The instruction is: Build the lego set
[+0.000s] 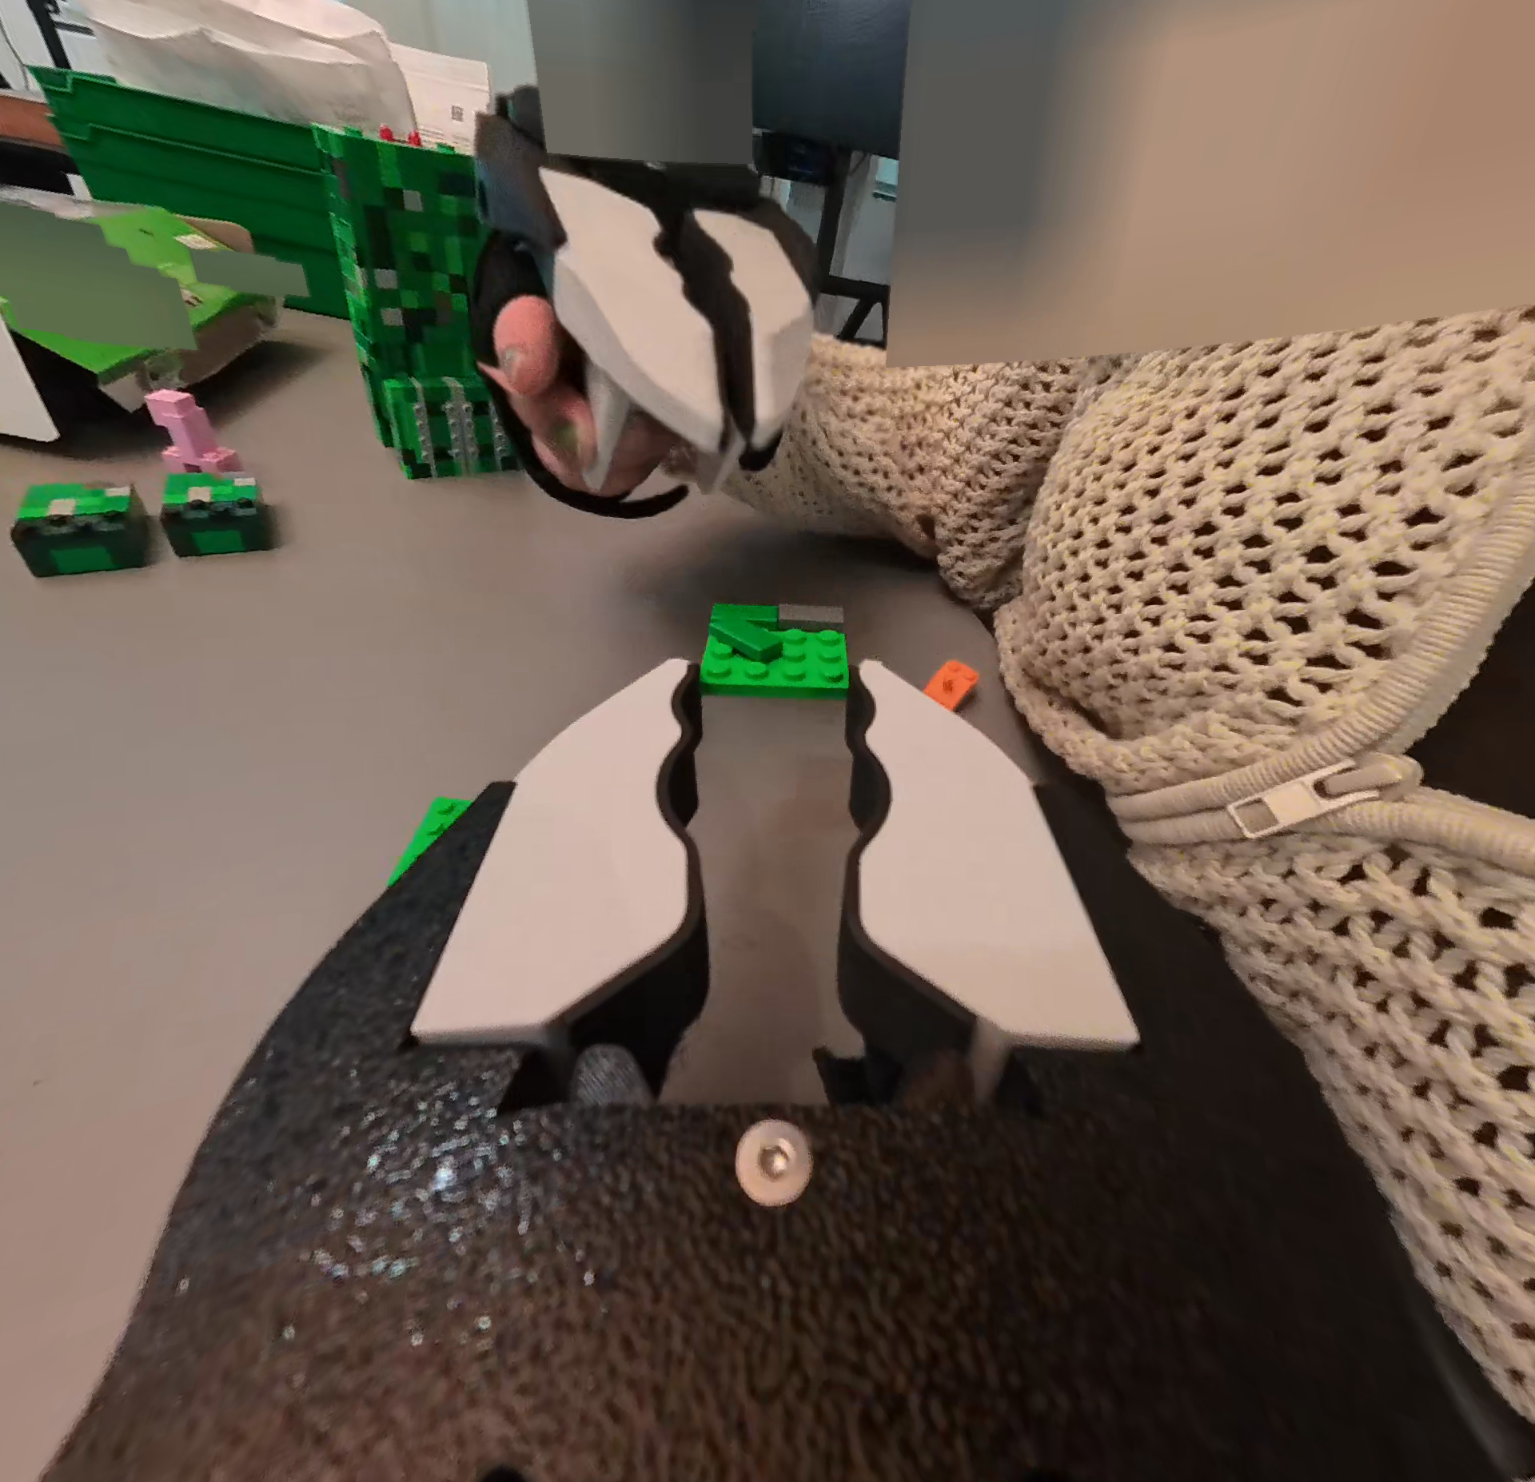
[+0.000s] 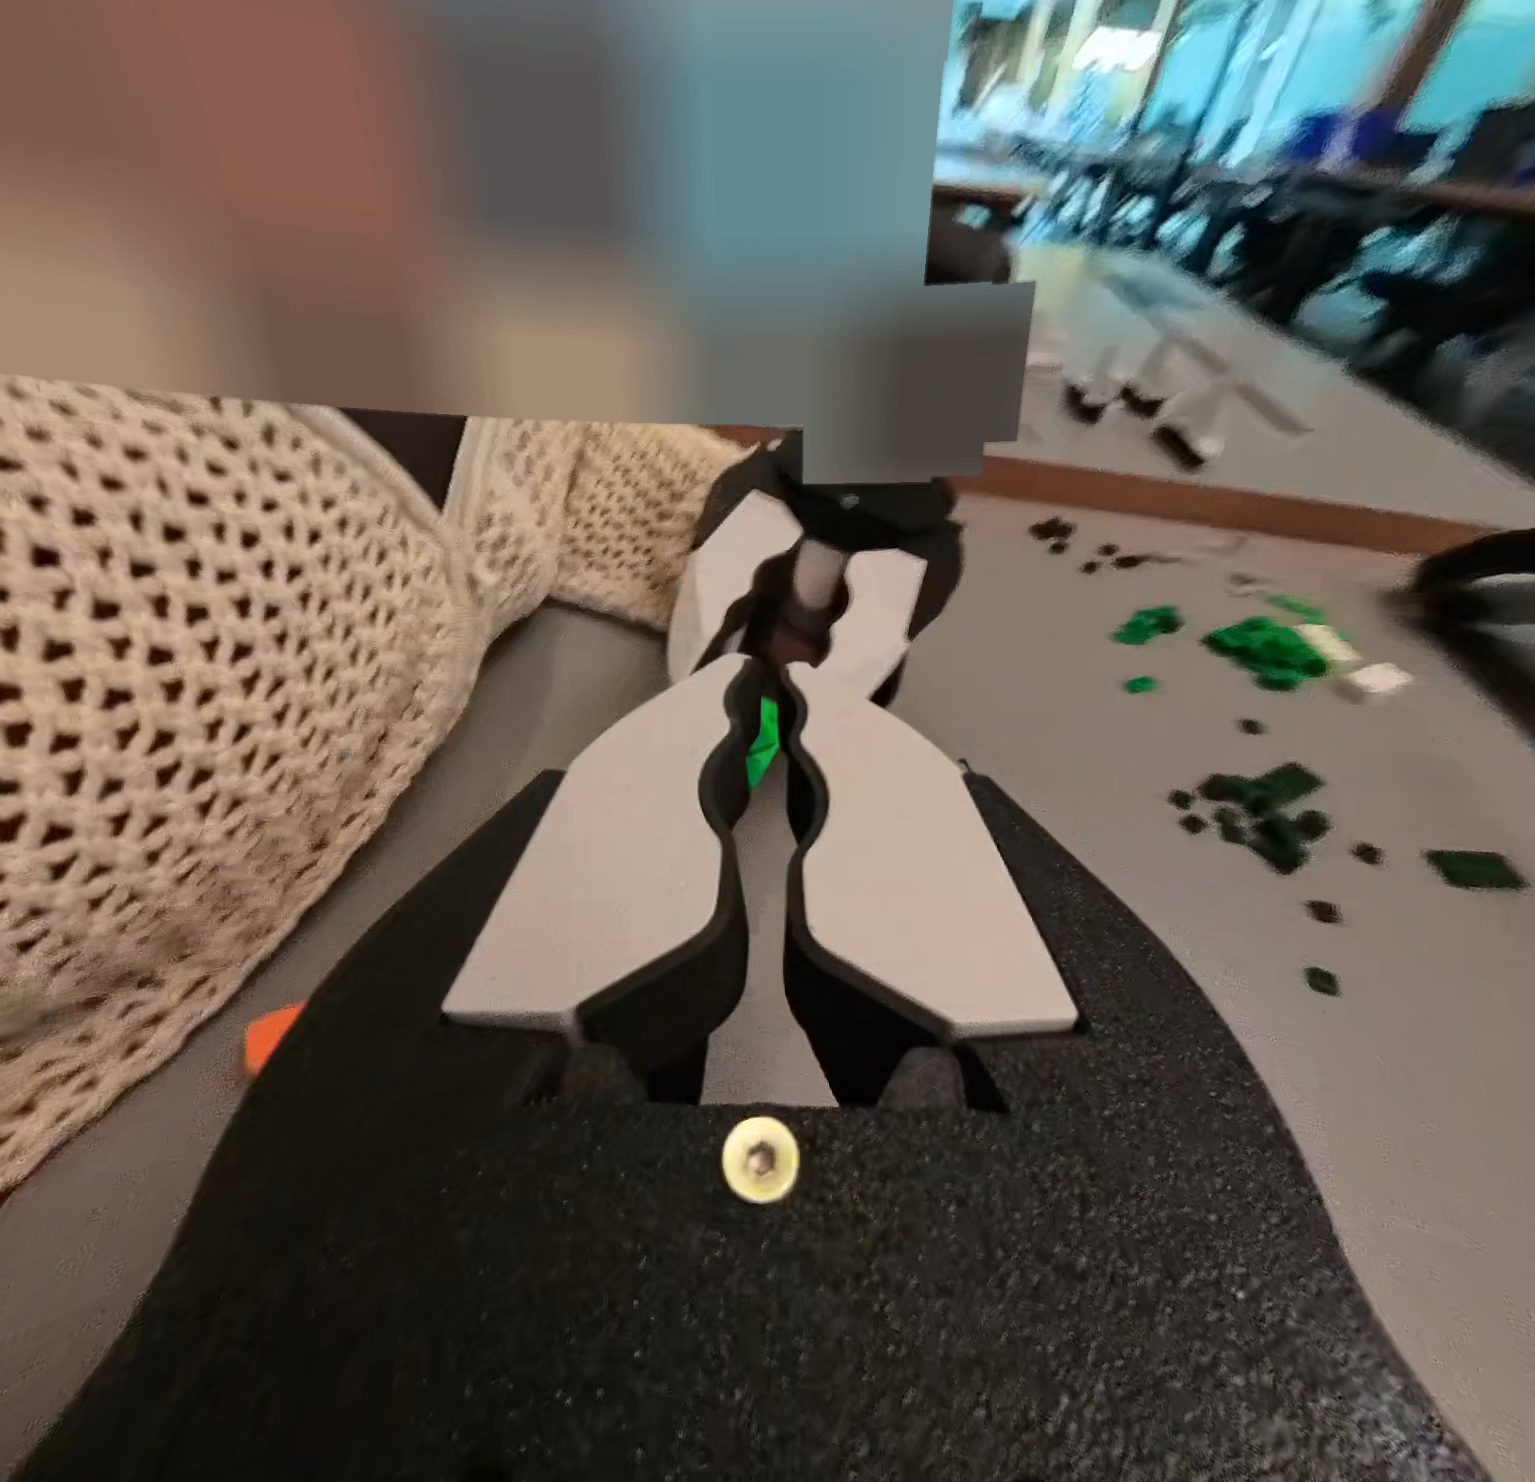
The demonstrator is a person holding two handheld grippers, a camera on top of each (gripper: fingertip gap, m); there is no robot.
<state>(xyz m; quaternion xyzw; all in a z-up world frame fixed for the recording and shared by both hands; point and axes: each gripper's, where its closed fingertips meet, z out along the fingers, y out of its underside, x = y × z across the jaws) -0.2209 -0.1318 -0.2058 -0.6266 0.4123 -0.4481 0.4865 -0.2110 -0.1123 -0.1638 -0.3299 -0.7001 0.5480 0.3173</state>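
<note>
A bright green studded plate [image 1: 777,668] lies on the grey table just beyond my left gripper's [image 1: 777,682] fingertips. A loose dark green tile [image 1: 746,638] lies askew on it and a grey tile [image 1: 812,613] sits at its far edge. My left gripper is open and empty, its tips either side of the plate's near edge. My right gripper [image 1: 735,458], held in a hand, hovers above and beyond the plate, pointing down, shut with nothing visible in it. In the right wrist view, green [image 2: 762,744] shows through the narrow gap of my right gripper [image 2: 768,671]; it seems to be the plate below.
A small orange piece [image 1: 953,683] lies right of the plate beside a knit sleeve [image 1: 1204,612]. A tall green built block [image 1: 407,304], a pink figure [image 1: 187,437] and two small green cubes [image 1: 79,529] stand far left. Loose green pieces [image 2: 1262,653] are scattered on the table. Spacing between my two grippers at the tips: around 5 cm.
</note>
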